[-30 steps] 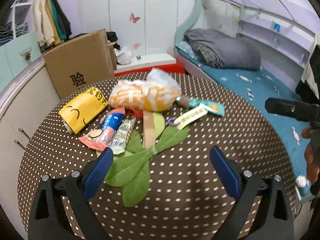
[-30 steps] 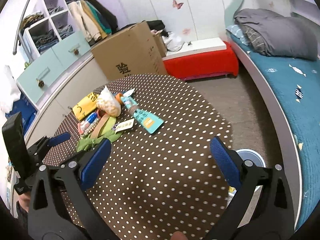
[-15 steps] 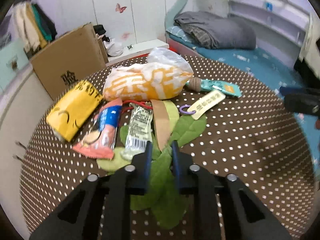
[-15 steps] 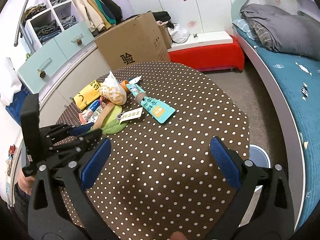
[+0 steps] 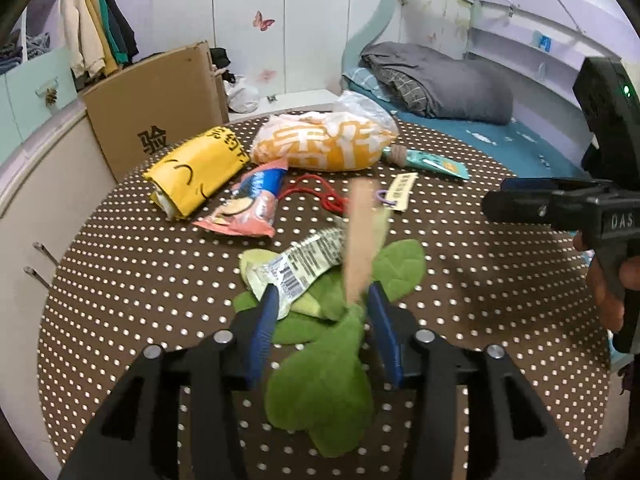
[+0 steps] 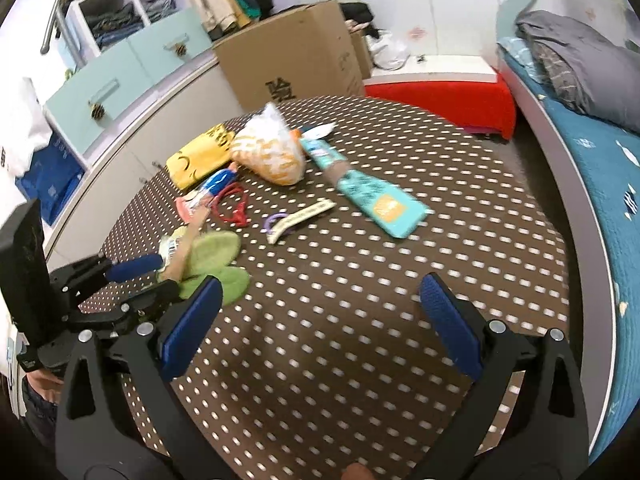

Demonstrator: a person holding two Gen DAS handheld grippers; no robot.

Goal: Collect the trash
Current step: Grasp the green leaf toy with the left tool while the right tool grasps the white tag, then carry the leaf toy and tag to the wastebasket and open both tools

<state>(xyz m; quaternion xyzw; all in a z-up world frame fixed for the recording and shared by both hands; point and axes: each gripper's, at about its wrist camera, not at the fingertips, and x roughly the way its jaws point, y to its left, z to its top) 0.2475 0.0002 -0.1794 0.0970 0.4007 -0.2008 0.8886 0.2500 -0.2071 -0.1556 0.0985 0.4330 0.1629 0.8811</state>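
The green leaves (image 5: 320, 376) and tan strip (image 5: 362, 236) are motion-blurred, hiding any pad contact.

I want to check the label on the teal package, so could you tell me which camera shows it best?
The right wrist view: the teal package lies whole and unobstructed on the table. In the left wrist view, only a distant sliver shows behind the orange-and-white bag.

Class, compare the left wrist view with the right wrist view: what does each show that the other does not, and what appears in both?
Left wrist only: shelves above the bed.

Right wrist only: the red bench, cubby shelves and a blue bag.

Both: the dotted table, yellow packet, orange-and-white bag, green leaves, cardboard box, and left gripper around the leaves.
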